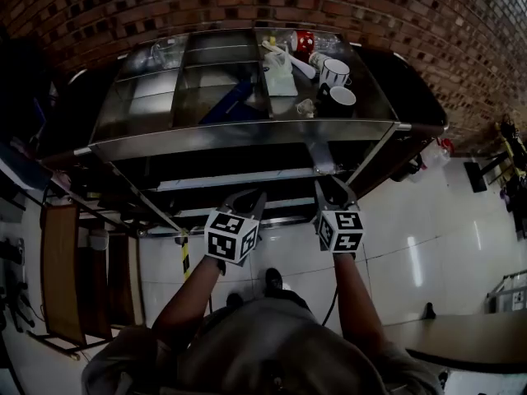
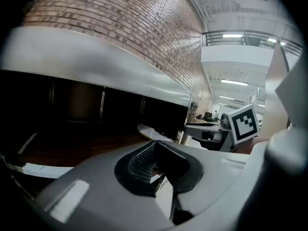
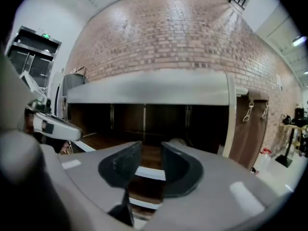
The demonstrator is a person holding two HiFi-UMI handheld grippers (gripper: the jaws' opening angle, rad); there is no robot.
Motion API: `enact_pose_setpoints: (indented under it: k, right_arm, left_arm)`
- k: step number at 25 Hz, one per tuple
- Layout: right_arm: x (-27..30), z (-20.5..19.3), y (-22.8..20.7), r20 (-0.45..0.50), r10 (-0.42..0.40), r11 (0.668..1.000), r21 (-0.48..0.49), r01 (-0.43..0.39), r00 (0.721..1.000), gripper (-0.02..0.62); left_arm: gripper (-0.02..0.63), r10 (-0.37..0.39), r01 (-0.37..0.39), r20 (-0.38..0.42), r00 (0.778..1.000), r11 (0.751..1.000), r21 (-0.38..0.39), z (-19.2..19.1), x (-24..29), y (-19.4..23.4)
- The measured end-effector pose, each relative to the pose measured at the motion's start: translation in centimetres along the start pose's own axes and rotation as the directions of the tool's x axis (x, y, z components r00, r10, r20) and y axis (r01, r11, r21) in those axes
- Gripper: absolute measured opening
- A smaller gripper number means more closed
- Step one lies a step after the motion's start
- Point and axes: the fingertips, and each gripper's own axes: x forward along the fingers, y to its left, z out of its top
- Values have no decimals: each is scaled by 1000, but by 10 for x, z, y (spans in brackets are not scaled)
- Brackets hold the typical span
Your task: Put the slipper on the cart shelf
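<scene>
- Slipper (image 1: 227, 103): a blue shape lying in the middle compartment of the cart (image 1: 247, 136) top, at 12 o'clock from both claws and well apart from them.
- Left claw (image 2: 154, 147): jaws together, nothing between them.
- Right claw (image 3: 151, 150): jaws slightly apart, empty, facing the dark space under the cart top.
- Two mugs (image 1: 334, 72): at 1 o'clock on the cart top.

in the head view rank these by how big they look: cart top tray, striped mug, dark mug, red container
1. cart top tray, by far the largest
2. striped mug and dark mug: about alike, so not ranked
3. red container: looks smallest, though it is partly hidden and farther from the camera
</scene>
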Motion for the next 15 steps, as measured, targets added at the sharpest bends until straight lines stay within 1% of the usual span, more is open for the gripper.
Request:
enact_pose_setpoints:
  k: [2,4,5,9,15]
  right_arm:
    - [-18,11,10,35,-1,1000,6,1,999,57]
    - [-34,23,20,66,8,1000,8,-8,998,12]
    - [-41,29,25,82,21,1000,10,-22,996,0]
    - [-61,49,49,128,108,993,23,-112,986,0]
    - [-68,65,77,128,217,975,29,-222,968,0]
  left_arm:
    - [8,-18,18,22,1000,1000,-3,5,-9,-6]
    - [8,-31,31,45,998,1000,0,12,-18,-11]
    - [8,-36,36,56,998,999,4,16,-21,-13]
    - [8,-47,44,76,996,998,34,24,-32,-20]
    - [8,-43,39,87,995,998,47,32,-39,-23]
